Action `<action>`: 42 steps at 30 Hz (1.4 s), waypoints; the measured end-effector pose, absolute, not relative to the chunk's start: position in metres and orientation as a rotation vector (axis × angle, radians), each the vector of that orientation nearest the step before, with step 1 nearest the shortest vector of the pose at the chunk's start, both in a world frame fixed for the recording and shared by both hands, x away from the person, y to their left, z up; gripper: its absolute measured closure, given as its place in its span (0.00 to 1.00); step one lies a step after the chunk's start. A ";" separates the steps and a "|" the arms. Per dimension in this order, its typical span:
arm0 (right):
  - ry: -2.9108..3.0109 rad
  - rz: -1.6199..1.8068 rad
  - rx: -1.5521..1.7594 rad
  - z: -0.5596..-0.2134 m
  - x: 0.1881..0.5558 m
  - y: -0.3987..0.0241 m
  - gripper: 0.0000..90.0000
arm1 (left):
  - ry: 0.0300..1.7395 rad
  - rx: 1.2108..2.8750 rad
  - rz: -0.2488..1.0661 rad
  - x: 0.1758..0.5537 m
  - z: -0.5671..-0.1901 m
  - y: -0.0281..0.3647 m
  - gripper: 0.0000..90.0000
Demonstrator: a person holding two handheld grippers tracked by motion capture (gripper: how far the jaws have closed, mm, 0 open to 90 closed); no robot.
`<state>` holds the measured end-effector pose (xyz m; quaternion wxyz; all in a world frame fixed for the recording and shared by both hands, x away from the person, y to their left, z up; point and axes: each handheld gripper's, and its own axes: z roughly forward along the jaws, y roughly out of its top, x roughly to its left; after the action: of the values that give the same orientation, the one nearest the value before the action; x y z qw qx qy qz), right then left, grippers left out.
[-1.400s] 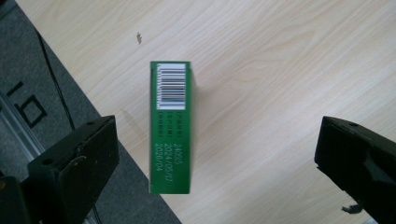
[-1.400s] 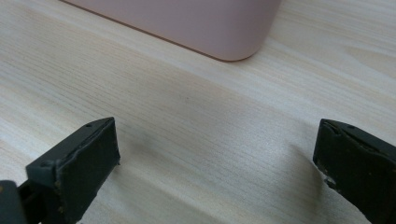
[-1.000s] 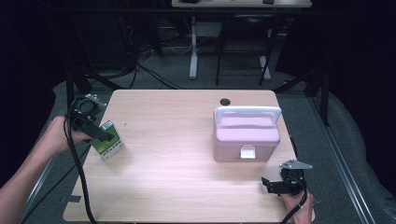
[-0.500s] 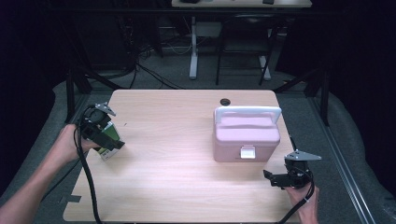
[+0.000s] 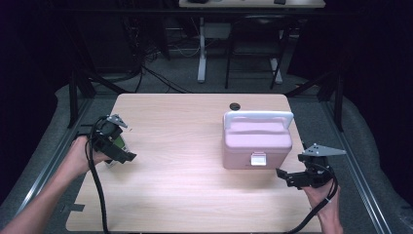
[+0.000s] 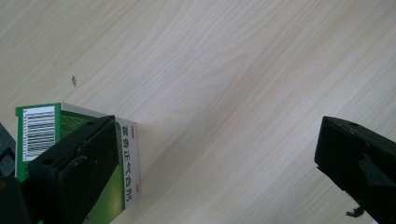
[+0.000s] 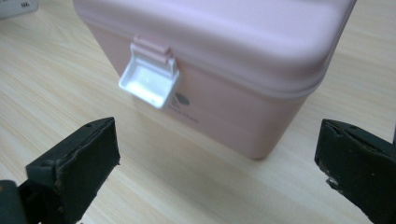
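Note:
A green medicine box (image 6: 39, 128) with a barcode lies flat on the wooden table near its left edge. My left gripper (image 6: 217, 140) is open above it; the box lies against the left jaw and partly under it. From the high view, the left gripper (image 5: 119, 153) covers most of the green box (image 5: 118, 144). A pink lidded case (image 5: 257, 141) with a white handle stands at the right. Its white latch (image 7: 149, 79) is flipped up. My right gripper (image 7: 217, 140) faces the case's front, open, jaws apart from it. It is also seen in the high view (image 5: 286, 178).
A small round black object (image 5: 234, 105) lies near the table's far edge. Bare wooden tabletop (image 5: 185, 161) lies between the two grippers. Dark floor, cables and table legs lie beyond the table.
My left gripper has moved right and down over the green box. The right gripper has drifted slightly to the right and away from the front edge.

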<state>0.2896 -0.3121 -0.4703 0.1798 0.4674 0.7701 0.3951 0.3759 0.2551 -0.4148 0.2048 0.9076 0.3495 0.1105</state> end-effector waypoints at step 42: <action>2.075 1.180 1.395 -0.443 0.409 -0.313 0.44 | 0.931 2.488 0.262 0.373 -0.449 0.230 0.00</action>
<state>0.4087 -0.3128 -0.4433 0.1875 0.4955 0.7372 0.4193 0.3729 0.2302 -0.4495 0.2336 0.9062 0.3392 0.0955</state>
